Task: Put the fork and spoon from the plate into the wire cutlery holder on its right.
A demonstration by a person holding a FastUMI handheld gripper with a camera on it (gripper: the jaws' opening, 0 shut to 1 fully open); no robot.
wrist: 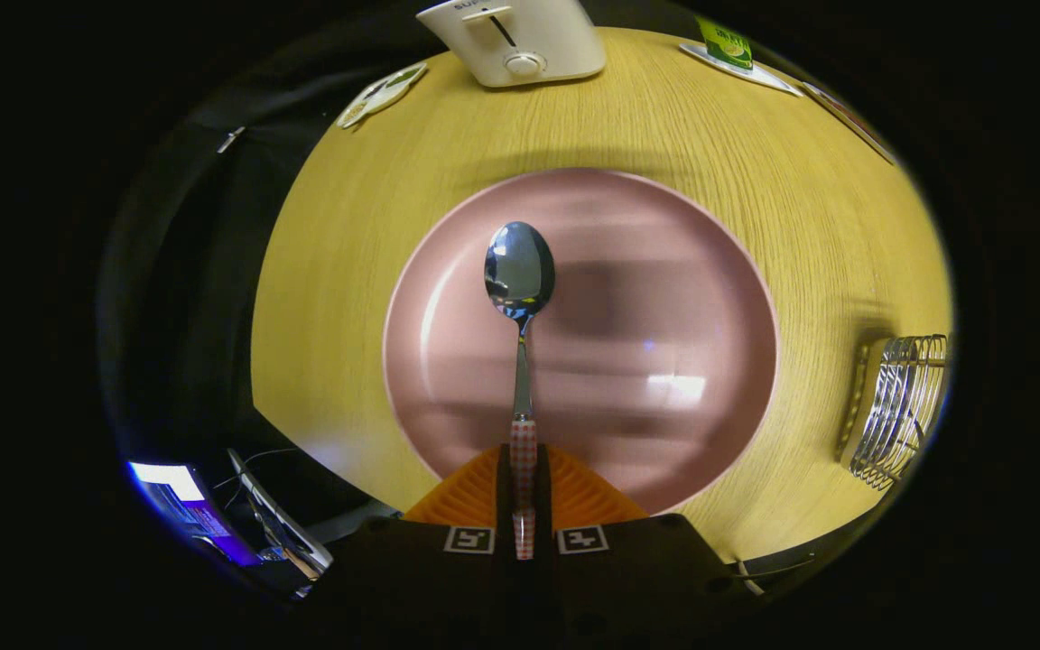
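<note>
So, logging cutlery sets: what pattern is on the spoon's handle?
Red-and-white check, on the spoon handle in the gripper view.

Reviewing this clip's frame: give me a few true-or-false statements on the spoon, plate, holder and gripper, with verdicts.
1. The gripper is shut on the checked handle of the shiny metal spoon. True.
2. The spoon's bowl points back toward the fingers. False: it points away, over the round pink plate.
3. A fork lies on the plate. False: none is visible there.
4. The wire cutlery holder stands on the wooden table, right of the plate. True.
5. The white toaster sits beyond the plate. True.
</note>
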